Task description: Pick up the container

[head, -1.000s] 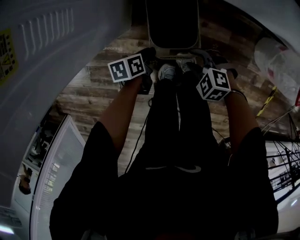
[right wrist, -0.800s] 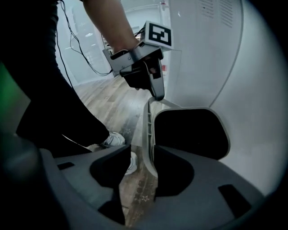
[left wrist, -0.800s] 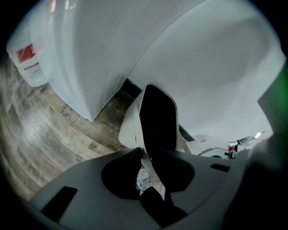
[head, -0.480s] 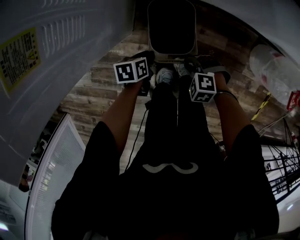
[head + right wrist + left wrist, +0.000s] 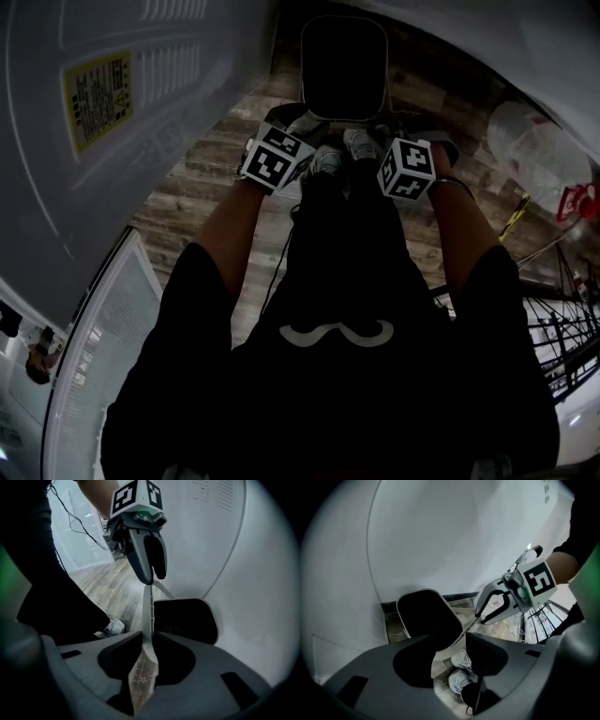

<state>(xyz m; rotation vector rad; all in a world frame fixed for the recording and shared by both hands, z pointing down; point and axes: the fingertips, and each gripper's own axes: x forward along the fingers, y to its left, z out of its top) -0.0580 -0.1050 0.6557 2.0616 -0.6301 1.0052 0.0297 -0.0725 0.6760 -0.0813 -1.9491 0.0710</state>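
Head view looked steeply down on the container (image 5: 344, 66), a pale bin with a dark inside, just beyond the person's shoes (image 5: 360, 144) over the wooden floor (image 5: 187, 202); I could not tell whether it rested there. I saw the right hand-held gripper (image 5: 147, 653) clamped on the container's thin near rim, which ran edge-on between its pads; those jaws had closed in and just eased slightly wider. The left hand-held gripper (image 5: 451, 654) stood open at the same rim, its jaws having just been opening, the rim's corner in the gap but neither pad pressing it.
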